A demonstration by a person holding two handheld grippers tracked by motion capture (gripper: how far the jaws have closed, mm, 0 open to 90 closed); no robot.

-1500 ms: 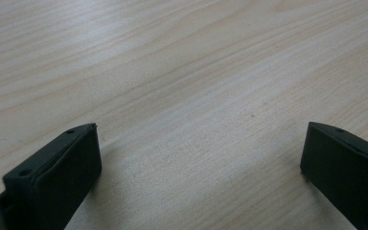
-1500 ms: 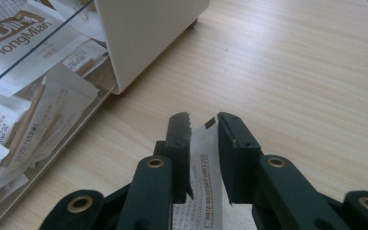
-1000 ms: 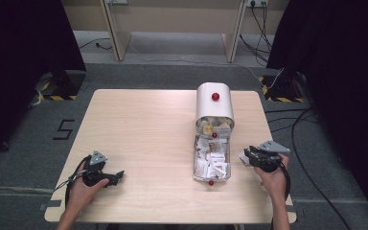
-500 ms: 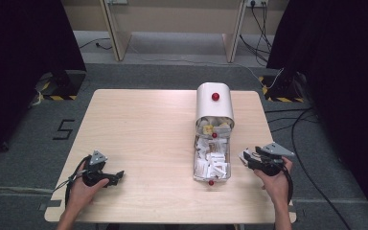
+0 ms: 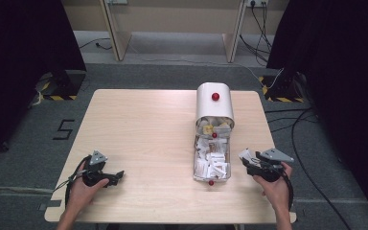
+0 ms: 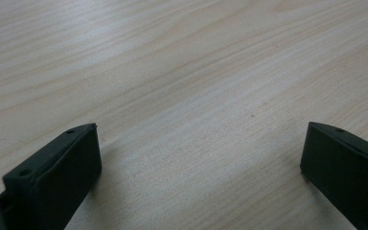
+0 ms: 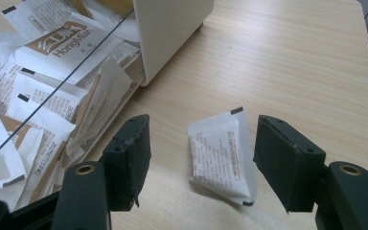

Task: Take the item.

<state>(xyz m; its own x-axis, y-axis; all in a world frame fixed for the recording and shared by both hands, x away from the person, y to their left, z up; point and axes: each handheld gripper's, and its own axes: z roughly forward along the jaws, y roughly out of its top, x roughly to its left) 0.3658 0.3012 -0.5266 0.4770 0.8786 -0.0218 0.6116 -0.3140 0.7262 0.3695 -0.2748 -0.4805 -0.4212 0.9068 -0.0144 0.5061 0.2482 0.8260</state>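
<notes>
while both grippers gape, left gripper (image 5: 119, 175) over bare pale wood table (image 5: 139, 124), right gripper (image 7: 201, 158) astride a sachet (image 7: 223, 153).

White sachet (image 7: 223, 155) with faint, perhaps reddish print, black claw (image 7: 203, 160), pale wood-grain table (image 7: 287, 62)

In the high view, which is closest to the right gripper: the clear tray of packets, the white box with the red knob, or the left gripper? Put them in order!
Measured from the right gripper:
1. Clear tray of packets, just to its left.
2. White box, farther back on the table, behind the tray.
3. Left gripper, far across on the table's left side.
</notes>
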